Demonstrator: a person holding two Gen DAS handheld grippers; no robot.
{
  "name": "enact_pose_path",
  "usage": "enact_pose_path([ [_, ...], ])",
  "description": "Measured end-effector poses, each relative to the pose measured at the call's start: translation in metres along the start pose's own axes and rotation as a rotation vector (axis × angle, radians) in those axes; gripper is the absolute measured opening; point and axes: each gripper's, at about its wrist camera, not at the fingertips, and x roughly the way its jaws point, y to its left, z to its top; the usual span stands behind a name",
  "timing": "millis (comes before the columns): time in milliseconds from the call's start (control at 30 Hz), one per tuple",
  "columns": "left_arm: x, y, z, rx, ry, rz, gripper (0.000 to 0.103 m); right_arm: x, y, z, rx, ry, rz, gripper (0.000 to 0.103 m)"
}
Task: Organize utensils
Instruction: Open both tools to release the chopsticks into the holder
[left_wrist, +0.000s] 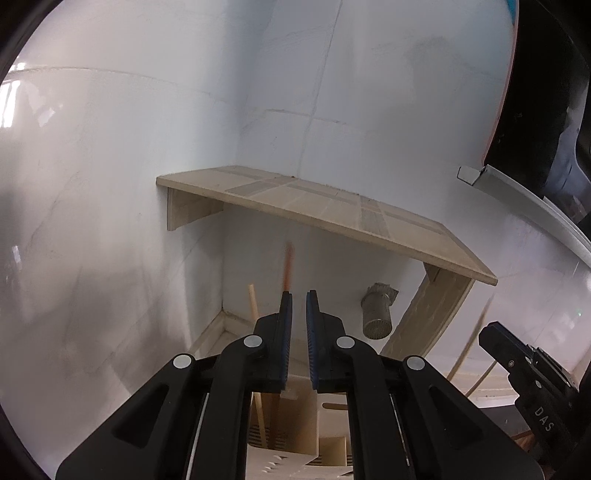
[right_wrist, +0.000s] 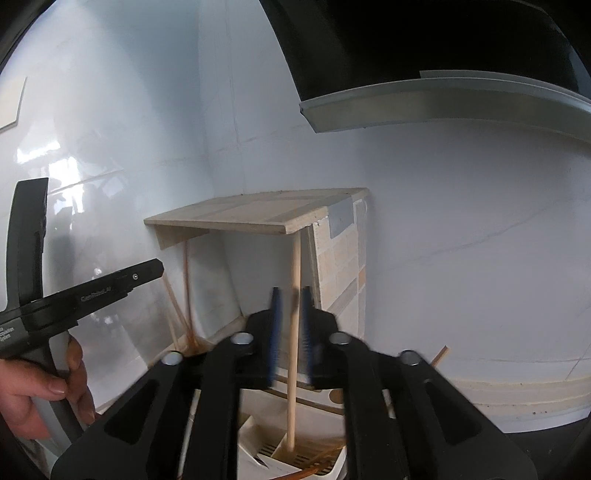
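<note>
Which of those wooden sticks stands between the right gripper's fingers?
The pale upright stick, rising from the white holder; the reddish sticks lean far left.

- Both views are pretty bright, soft daylight bouncing off the glossy white wall tiles (right_wrist: 461, 229).
- Window glare shows as blown-out patches on the left-hand tiles in each view.
- Heavy fisheye bend: the wooden shelf (left_wrist: 325, 206) bows, corners go black.
- Motion blur smears the right gripper (right_wrist: 290, 295) and the orange stick (left_wrist: 288, 267).
- Soft grey shadows sit under the shelf.
</note>
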Motion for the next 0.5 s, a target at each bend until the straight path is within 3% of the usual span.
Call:
enact_pose_path([
  [200, -0.003, -0.001, 0.001, 0.005, 0.0, 0.0, 0.01, -0.003, 0.002, 0.001, -0.005, 0.007, -0.004, 0.031],
  [500, -0.015, -0.005, 0.001, 0.042, -0.004, 0.013, 0.023, -0.013, 0.005, 0.003, -0.017, 0.006, -0.018, 0.036],
])
